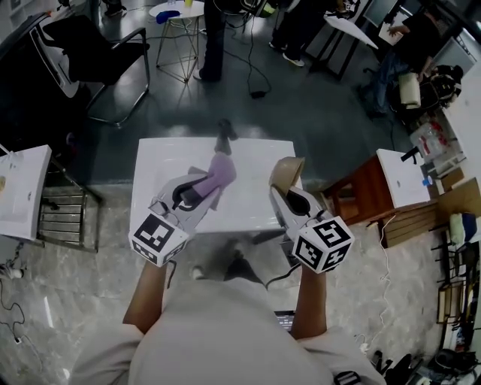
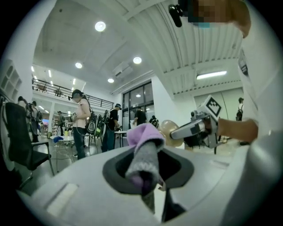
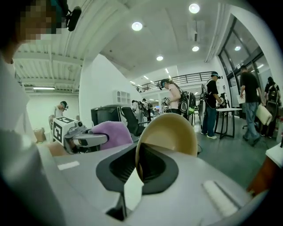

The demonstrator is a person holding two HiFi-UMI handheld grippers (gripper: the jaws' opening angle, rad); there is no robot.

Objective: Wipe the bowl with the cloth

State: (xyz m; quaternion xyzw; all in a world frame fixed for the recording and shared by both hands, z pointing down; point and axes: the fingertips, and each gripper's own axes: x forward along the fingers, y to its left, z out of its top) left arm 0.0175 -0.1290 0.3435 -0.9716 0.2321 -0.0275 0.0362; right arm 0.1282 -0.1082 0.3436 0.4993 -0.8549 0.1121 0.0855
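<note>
A tan bowl [image 1: 286,171] is held up on edge above the white table [image 1: 252,214], with my right gripper [image 1: 284,189] shut on its rim. In the right gripper view the bowl [image 3: 170,134] rises from between the jaws, its hollow side facing left. My left gripper [image 1: 197,192] is shut on a purple cloth [image 1: 217,172], which sticks out past the jaws toward the bowl. In the left gripper view the cloth [image 2: 145,152] stands bunched between the jaws, with the bowl [image 2: 168,131] and right gripper [image 2: 191,129] just beyond it. Cloth and bowl are a short way apart.
A brown wooden side table [image 1: 361,197] with a white box [image 1: 404,177] stands right of the white table. A black chair [image 1: 94,56] and a small round table [image 1: 179,22] are behind. A white shelf [image 1: 21,192] sits at the left. Several people stand at the back.
</note>
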